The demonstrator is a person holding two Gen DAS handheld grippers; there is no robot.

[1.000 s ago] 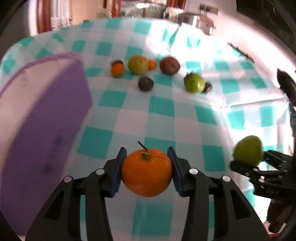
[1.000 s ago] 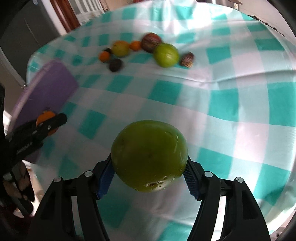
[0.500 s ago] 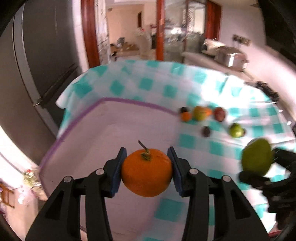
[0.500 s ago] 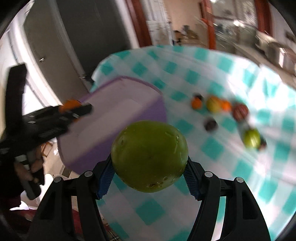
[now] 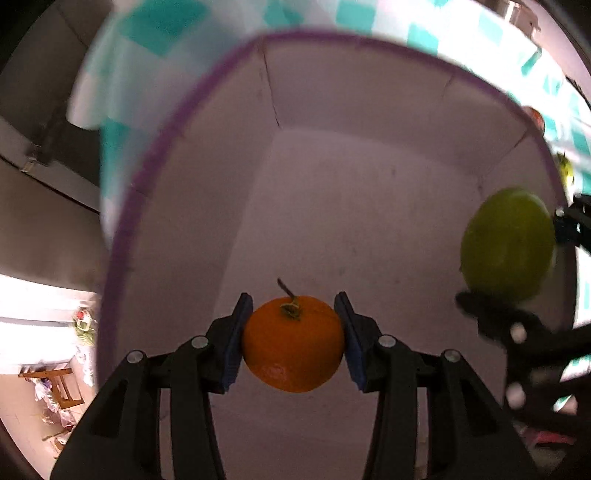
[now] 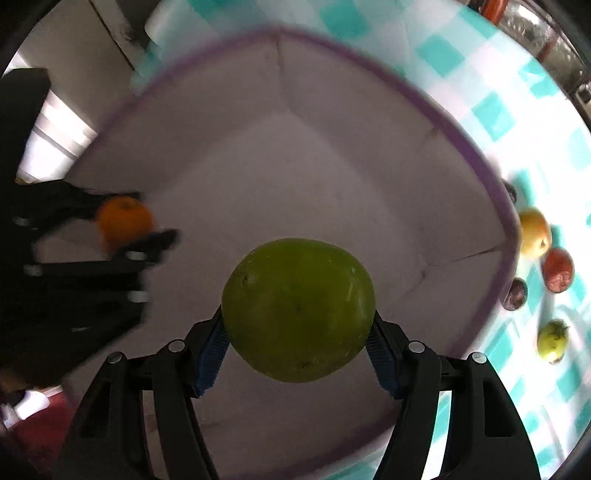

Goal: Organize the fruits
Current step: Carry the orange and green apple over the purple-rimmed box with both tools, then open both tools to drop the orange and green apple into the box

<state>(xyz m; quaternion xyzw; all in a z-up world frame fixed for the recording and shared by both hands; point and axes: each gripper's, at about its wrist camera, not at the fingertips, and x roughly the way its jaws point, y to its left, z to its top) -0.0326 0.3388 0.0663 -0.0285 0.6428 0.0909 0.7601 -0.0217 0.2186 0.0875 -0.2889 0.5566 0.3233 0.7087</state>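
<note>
**Ana:** Blur smears much of the left wrist view: the checked tablecloth (image 5: 166, 22) beyond the box is only teal and white patches, and the far fruits at the right edge are slivers I cannot name.

**Ben:** What can you make out clearly?

**Ana:** The left gripper (image 5: 293, 332) has its blue pads pressed against both sides of a round, dimpled orange (image 5: 293, 345) with a short dry stem on top. The orange hangs over the inside of the purple-rimmed box (image 5: 332, 155), whose walls are pale, matte and creased at the corners. Whether it touches the floor of the box, I cannot tell.

**Ben:** And further right?

**Ana:** The right gripper (image 5: 517, 295) shows there only as a blurred black shape, cut off by the frame, with the green fruit (image 5: 508, 243) in it near the box's right wall.

**Ben:** The right wrist view is sharper. At its left, the left gripper (image 6: 129, 221) is a dark smear around the orange (image 6: 123, 219). In the middle, the right gripper (image 6: 297, 325) is closed on the green fruit (image 6: 298, 310), smooth, slightly flattened, with small brown specks; it hides most of both pads. It too hangs above the box (image 6: 443, 122).

**Ana:** Outside the rim?

**Ben:** On the cloth (image 6: 517, 110), a yellow-orange fruit (image 6: 534, 232), a wrinkled red fruit (image 6: 558, 269), a dark purple fruit (image 6: 516, 294) partly hidden by the rim, and a small green fruit (image 6: 552, 341).
</note>
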